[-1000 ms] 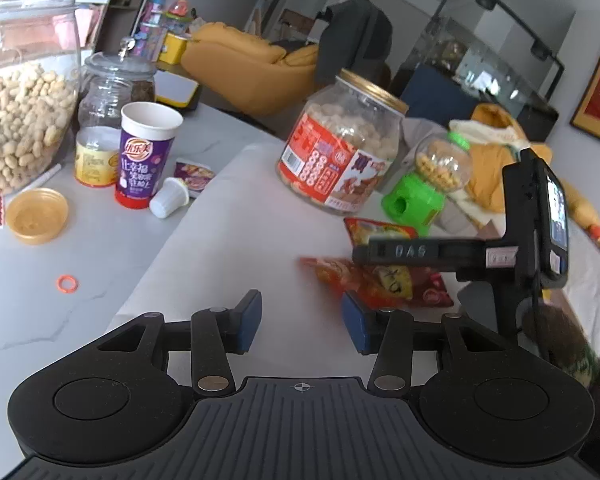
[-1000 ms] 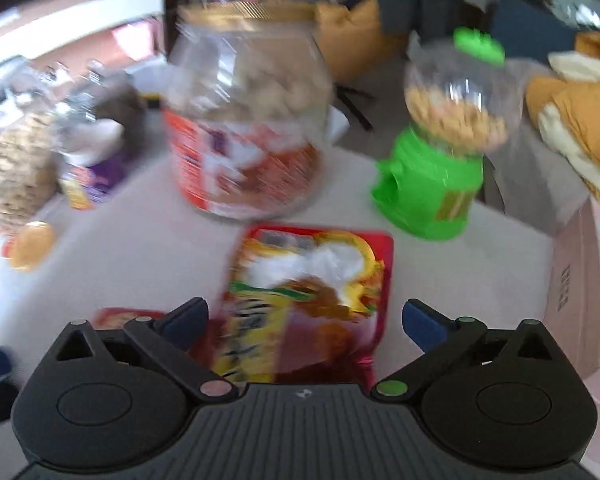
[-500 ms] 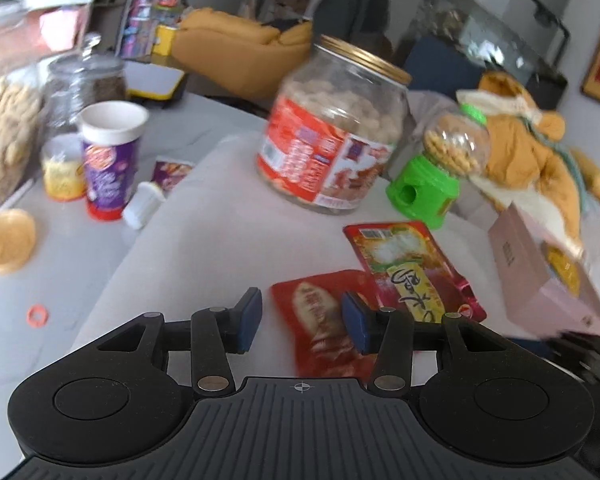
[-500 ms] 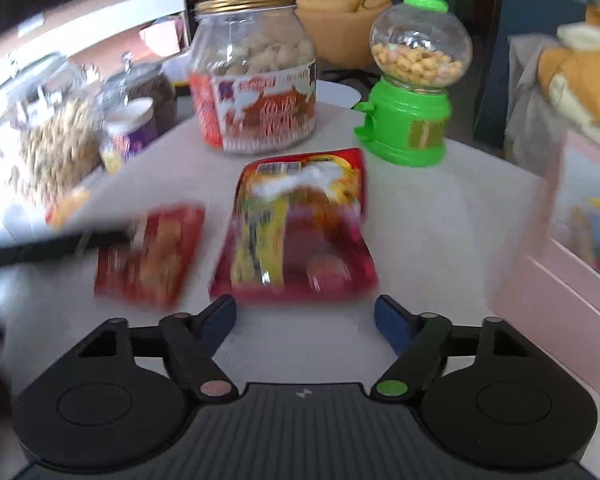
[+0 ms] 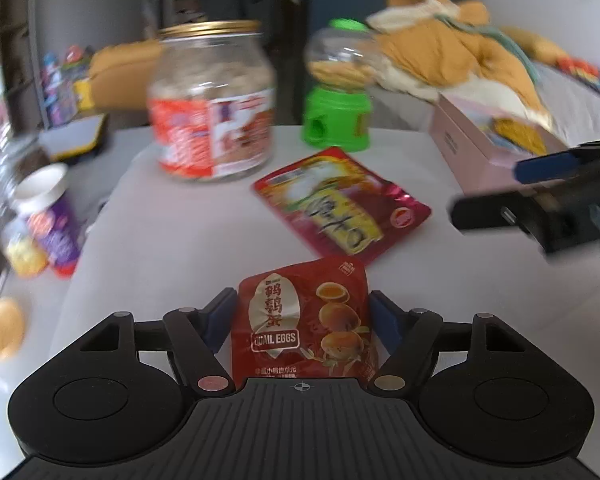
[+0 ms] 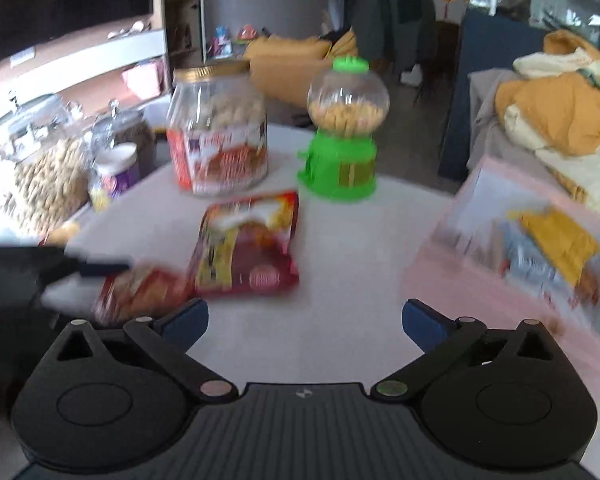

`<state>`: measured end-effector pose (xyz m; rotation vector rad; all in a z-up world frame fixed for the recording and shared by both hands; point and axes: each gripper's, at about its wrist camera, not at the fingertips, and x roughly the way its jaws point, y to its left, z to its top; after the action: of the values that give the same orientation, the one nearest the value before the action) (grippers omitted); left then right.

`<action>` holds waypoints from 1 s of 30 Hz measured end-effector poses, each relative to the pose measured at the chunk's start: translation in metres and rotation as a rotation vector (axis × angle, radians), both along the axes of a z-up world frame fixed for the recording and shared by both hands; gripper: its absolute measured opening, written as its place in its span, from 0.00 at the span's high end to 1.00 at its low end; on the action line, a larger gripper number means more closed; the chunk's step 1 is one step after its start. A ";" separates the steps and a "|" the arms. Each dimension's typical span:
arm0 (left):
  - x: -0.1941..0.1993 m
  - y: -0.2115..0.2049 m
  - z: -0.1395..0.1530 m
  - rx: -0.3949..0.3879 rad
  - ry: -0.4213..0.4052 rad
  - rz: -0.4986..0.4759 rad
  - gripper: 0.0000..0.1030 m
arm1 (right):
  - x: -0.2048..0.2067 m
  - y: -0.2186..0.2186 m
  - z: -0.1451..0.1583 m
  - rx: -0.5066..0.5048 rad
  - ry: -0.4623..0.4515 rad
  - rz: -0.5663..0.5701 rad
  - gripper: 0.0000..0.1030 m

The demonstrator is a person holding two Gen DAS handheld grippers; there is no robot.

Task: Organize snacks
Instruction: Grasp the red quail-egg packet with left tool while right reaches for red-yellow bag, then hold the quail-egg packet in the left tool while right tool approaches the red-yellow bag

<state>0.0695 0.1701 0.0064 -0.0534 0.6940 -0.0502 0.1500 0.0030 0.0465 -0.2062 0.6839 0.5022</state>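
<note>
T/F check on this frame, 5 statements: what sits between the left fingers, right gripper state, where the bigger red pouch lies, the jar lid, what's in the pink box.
1. The quail egg packet sits between the fingers of the left gripper. True.
2. The right gripper is clamped on the larger red pouch. False: its jaws stand wide open with nothing between them, and the pouch lies flat on the table ahead.
3. The larger red pouch lies inside the pink box. False: it is on the table, left of the box.
4. The big labelled jar has its gold lid on. True.
5. The pink box is empty. False: packets show inside, one yellow.
</note>
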 end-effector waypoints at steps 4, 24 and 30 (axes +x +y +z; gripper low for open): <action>-0.031 0.021 0.000 0.002 -0.010 0.099 0.26 | 0.021 0.028 0.002 0.031 0.050 0.020 0.00; -0.047 0.033 -0.001 -0.086 -0.063 0.121 0.25 | 0.048 0.073 -0.033 -0.119 0.179 0.052 0.19; -0.046 0.028 -0.001 -0.048 -0.055 0.122 0.25 | 0.010 0.019 -0.024 -0.147 0.210 0.054 0.56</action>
<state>0.0234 0.1978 0.0055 -0.1399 0.6335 0.0484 0.1602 0.0216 0.0230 -0.3135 0.9234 0.5298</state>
